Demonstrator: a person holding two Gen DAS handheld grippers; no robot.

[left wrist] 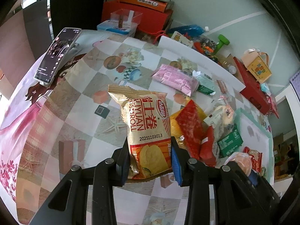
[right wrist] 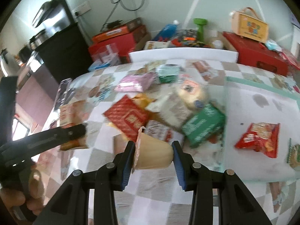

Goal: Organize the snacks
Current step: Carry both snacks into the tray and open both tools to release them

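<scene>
- Up front, the left gripper is clenched on one beige Swiss roll packet, held upright above the checked tablecloth, its crimped top edge free.
- The right gripper grasps one tan pudding cup, lying sideways between the blue pads, foil lid toward the left pad.
- Left of the roll packet the cloth lies bare as far as one phone, propped on a stand near the table's left edge.
- Right of the roll packet a heap of snacks crowds close: one red packet over a yellow one, one green box, one clear-wrapped bun; further items in it are too blurred to count.
- One pink pack and one teal packet lie touching each other, apart from the heap, near the white board along the far table edge.
- One white tray with a teal rim sits right of the heap; one red snack bag lies on it, with bare tray all around.
- Beyond the far edge stand red boxes, two at least, a green dumbbell and a small carton with handle.
</scene>
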